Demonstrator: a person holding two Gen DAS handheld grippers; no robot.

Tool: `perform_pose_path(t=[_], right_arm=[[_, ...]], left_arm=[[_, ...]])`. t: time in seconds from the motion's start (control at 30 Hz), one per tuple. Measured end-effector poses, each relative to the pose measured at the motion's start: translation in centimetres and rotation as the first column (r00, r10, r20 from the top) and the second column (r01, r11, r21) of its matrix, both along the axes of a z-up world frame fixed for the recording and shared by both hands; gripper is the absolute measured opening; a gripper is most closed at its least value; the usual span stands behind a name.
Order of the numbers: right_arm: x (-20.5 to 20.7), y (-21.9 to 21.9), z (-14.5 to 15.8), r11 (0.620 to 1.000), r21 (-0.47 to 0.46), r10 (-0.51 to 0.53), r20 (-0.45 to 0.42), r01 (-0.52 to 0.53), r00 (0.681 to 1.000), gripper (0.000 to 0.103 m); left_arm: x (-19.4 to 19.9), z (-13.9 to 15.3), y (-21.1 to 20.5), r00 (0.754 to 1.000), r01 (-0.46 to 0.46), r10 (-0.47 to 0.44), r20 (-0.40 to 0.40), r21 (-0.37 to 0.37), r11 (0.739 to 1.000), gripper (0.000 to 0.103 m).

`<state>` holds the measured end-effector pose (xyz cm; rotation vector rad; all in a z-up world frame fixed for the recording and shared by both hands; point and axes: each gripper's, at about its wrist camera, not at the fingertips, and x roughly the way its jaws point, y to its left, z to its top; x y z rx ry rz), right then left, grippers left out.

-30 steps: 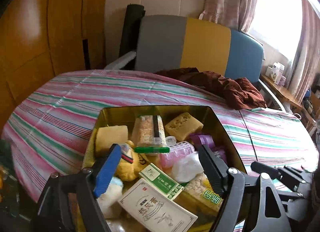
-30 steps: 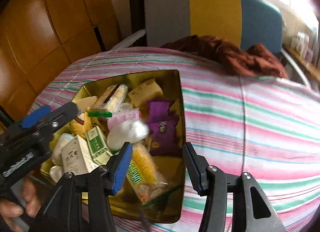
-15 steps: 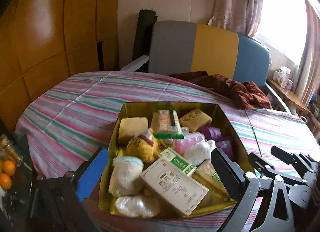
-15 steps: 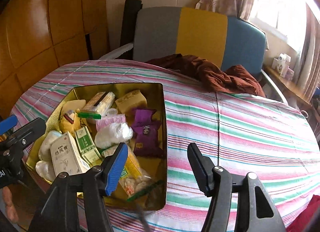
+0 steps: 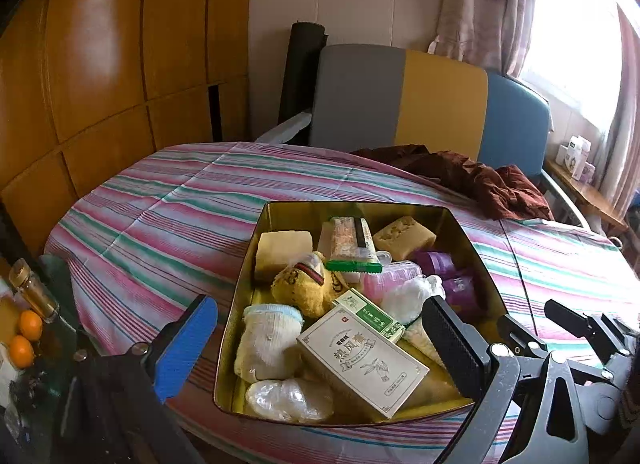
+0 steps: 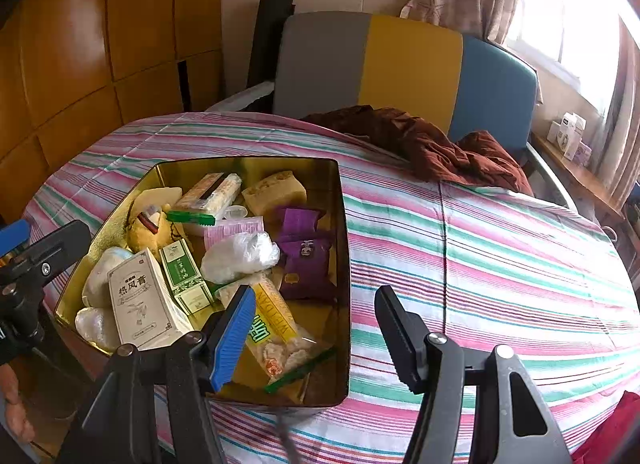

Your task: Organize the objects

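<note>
The gold tin [image 5: 280, 212] of packets sits at the lower centre of the striped worktop [image 5: 160, 216]. Both hand-held grippers, left [image 5: 320, 338] and right [image 6: 316, 328], have just been opening and grasp nothing (the right one's far pad seems clear of the tin).

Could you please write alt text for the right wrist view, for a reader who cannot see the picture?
An open gold tin full of small packets and boxes sits on a table under a pink and green striped cloth. The right gripper, open and empty, hovers over the tin's near right corner. A dark red garment lies at the far edge before a grey, yellow and blue chair back.
</note>
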<state>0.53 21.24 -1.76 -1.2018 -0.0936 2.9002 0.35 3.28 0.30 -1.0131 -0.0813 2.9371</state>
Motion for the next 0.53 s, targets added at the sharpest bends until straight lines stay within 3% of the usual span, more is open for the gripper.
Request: perform_pose_path(t=[0.53], right_arm=[[-0.24, -0.38, -0.16, 1.000, 0.002, 0.003, 0.005, -0.003, 1.000, 0.063]], left_arm=[[0.32, -0.06, -0.19, 1.000, -0.012, 0.011, -0.025, -0.021, 1.000, 0.102]])
